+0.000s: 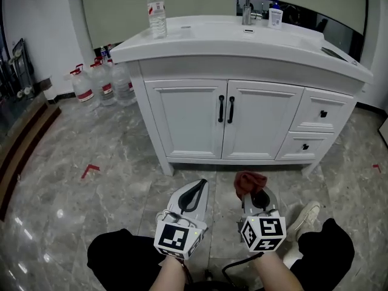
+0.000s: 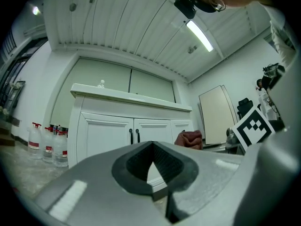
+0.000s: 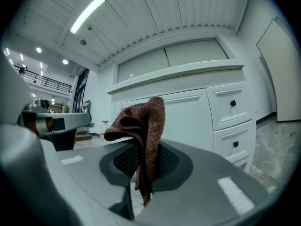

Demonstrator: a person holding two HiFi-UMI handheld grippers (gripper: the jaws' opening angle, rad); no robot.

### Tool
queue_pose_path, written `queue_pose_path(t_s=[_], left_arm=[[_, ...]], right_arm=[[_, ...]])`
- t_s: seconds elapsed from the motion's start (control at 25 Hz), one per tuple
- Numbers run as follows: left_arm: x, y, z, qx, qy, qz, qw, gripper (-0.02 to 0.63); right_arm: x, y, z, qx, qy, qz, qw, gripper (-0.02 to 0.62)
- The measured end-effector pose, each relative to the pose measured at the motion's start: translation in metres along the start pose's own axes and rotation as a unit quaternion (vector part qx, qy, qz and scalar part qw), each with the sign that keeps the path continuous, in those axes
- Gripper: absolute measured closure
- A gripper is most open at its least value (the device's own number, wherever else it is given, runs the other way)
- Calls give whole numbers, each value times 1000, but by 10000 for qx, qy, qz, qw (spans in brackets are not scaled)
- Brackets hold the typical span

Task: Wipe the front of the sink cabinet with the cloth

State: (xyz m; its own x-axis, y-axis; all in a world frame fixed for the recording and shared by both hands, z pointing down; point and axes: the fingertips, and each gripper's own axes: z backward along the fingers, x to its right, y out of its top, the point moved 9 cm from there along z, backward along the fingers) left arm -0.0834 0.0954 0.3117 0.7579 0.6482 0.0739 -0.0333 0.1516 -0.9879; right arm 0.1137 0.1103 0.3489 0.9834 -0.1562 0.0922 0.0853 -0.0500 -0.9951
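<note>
1. The cloth, a reddish-brown rag, is pinched in the right gripper. It bunches up above the jaws, low over the floor in front of the sink cabinet and apart from it.
2. In the right gripper view the cloth stands up in a fold between the dark pads, and a strip of it hangs down through the right gripper, whose jaws are closed on it.
3. The left gripper is just beside the right one. Its jaws are together at the tips and hold nothing.
4. The left gripper view shows the same: the pads of the left gripper meet at the tip, with only a small gap behind through which the cabinet shows.
5. The cabinet is white, with two doors carrying black handles and two drawers to the right of them.
6. On the countertop a water bottle stands upright near the left end, and a faucet stands at the back.
7. Large water jugs stand on the floor to the left of the cabinet, and a red corner mark lies on the tiles nearer the person.
</note>
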Motion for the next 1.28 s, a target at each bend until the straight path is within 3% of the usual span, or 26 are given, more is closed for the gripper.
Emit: queue_pose_path(t_s=[0.28, 0.56, 1.28], left_arm=[[7, 9, 28, 38, -69, -29, 10000, 605], [15, 9, 29, 89, -109, 193, 9997, 605], [22, 2, 29, -16, -225, -11, 9997, 605]], right_arm=[[-20, -4, 30, -64, 68, -1, 10000, 515], [-20, 4, 40, 59, 81, 101, 9999, 517], [-21, 0, 41, 85, 109, 23, 9999, 518]])
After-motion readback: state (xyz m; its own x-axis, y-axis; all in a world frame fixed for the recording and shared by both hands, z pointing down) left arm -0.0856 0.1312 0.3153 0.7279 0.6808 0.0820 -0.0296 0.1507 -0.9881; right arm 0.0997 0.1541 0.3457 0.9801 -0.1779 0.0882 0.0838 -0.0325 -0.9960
